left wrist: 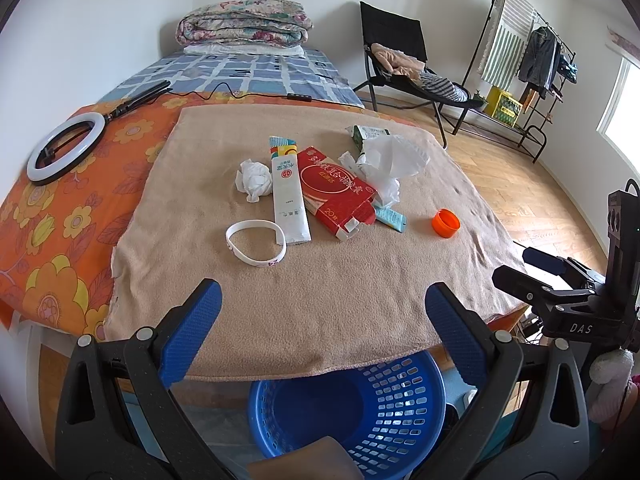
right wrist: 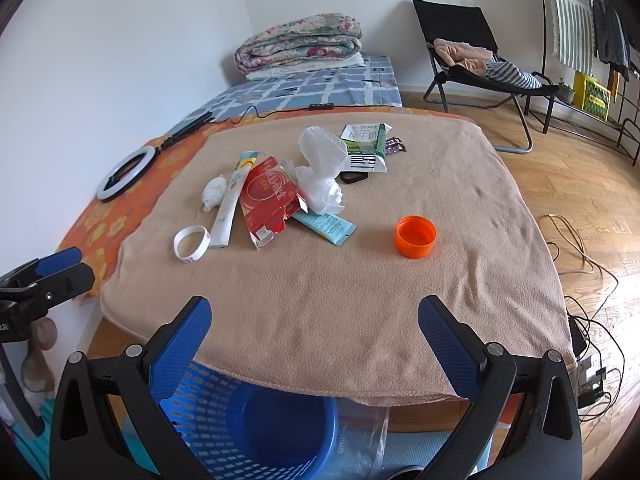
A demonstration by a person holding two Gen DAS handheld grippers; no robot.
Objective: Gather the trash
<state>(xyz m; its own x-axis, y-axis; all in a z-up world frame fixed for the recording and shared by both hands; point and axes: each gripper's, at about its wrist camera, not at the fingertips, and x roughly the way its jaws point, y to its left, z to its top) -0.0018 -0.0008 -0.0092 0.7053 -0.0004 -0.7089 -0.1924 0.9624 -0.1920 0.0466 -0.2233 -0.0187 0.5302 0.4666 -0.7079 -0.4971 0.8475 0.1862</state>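
Nothing is picked up yet: both the left gripper (left wrist: pixel 323 300) and right gripper (right wrist: pixel 315 316) hang wide and empty at the near edge of the blanket-covered tabletop (right wrist: pixel 360 300). The trash sits mid-blanket: red carton (right wrist: pixel 270 196), tissue wad (right wrist: pixel 214 194), orange cap (right wrist: pixel 415 237). I'd reach for the cap first, then drop it into the blue basket (left wrist: pixel 400 400) below.

"20" printed on red carton (left wrist: pixel 338 192), "DAS" on black clamp mount (left wrist: pixel 580 320)
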